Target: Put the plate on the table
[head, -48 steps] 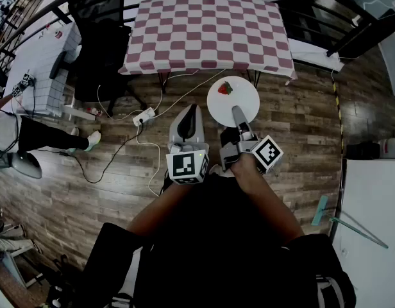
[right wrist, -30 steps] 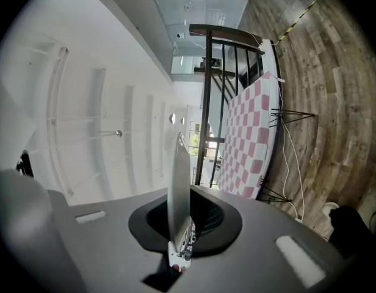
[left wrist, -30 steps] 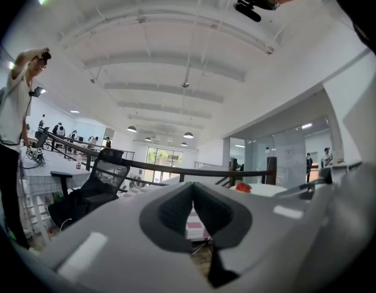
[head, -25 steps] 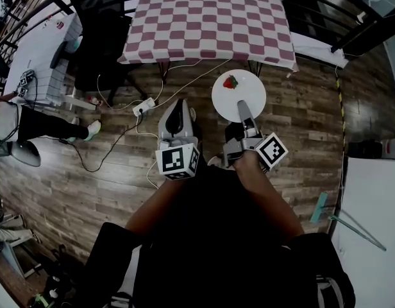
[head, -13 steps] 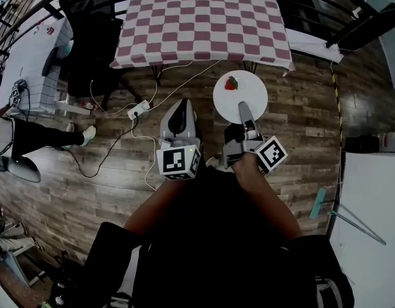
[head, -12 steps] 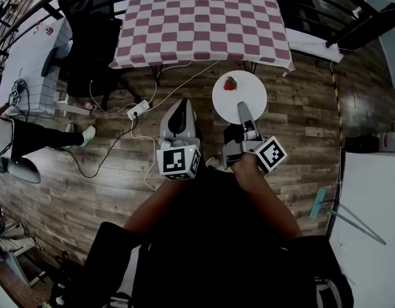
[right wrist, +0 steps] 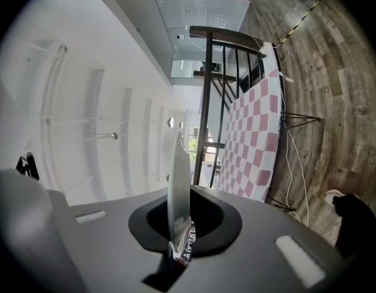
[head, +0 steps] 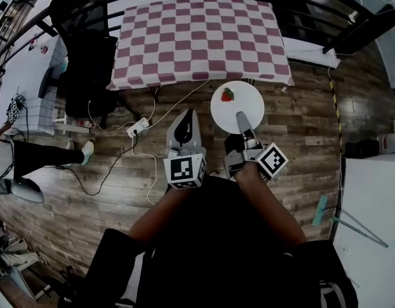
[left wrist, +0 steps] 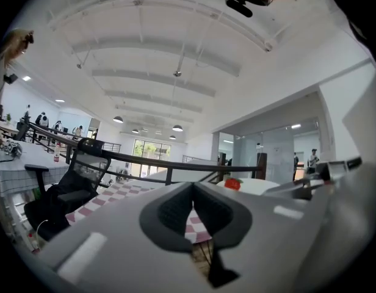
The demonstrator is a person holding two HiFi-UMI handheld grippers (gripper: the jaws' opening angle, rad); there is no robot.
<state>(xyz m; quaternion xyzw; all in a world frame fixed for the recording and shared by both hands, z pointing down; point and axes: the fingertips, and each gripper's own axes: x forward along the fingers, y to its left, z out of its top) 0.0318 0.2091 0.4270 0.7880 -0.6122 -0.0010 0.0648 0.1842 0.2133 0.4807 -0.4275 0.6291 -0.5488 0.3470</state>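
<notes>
The plate (head: 245, 101) hangs over the wood floor (head: 300, 114), just short of the checked table (head: 197, 37), with a strawberry (head: 227, 94) near its far edge. My right gripper (head: 240, 116) has it only by the near rim, jaws pinched tight on that thin edge. Such a shallow bite could let the plate sag or twist in the pads and roll the strawberry off, or the far rim could knock the table's edge. My left gripper (head: 187, 115) is closed on nothing.

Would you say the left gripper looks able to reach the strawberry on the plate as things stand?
Probably yes: the left gripper is empty beside the plate, and nothing stands between it and the strawberry.
</notes>
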